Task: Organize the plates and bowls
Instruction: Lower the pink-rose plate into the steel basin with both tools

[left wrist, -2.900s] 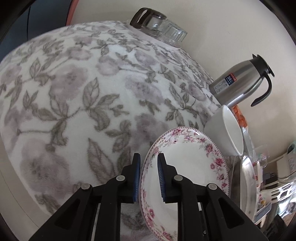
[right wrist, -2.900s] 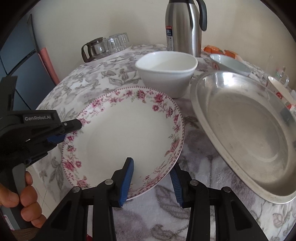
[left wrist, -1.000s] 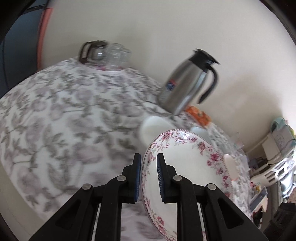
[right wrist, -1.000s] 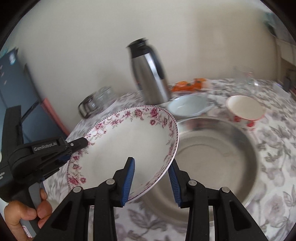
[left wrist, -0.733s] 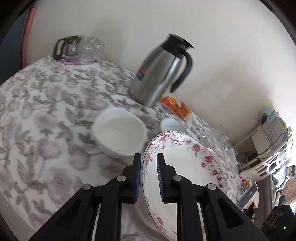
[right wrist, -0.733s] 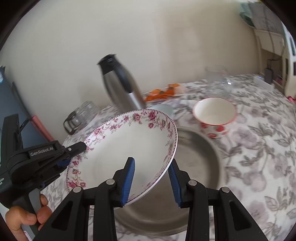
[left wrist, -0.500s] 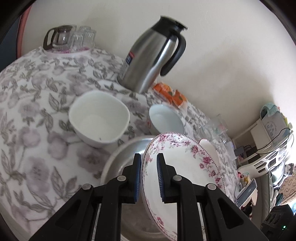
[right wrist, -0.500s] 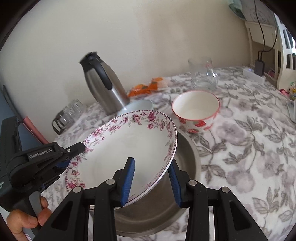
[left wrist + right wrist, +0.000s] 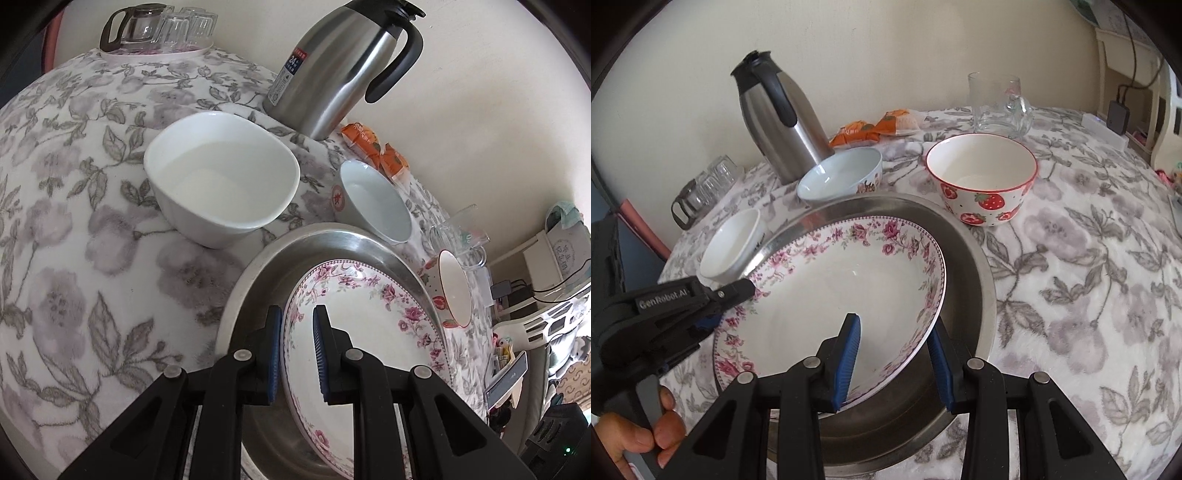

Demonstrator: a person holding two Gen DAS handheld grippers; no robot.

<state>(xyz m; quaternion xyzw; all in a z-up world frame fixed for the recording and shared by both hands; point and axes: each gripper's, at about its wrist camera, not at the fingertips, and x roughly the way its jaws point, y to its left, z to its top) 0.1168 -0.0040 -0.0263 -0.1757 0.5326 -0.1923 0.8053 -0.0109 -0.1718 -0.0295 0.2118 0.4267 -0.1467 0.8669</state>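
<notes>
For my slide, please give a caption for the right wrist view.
Both grippers hold the floral plate by its rim over the steel basin.

One floral plate (image 9: 849,280), one steel basin (image 9: 971,266), three bowls (image 9: 982,177), one flask (image 9: 779,122).

The near rim of the floral plate (image 9: 827,295) is covered by the right gripper (image 9: 892,360). Much of the steel basin (image 9: 332,247) is hidden beneath the plate. The thermos (image 9: 340,62) label's small print cannot be read.
</notes>
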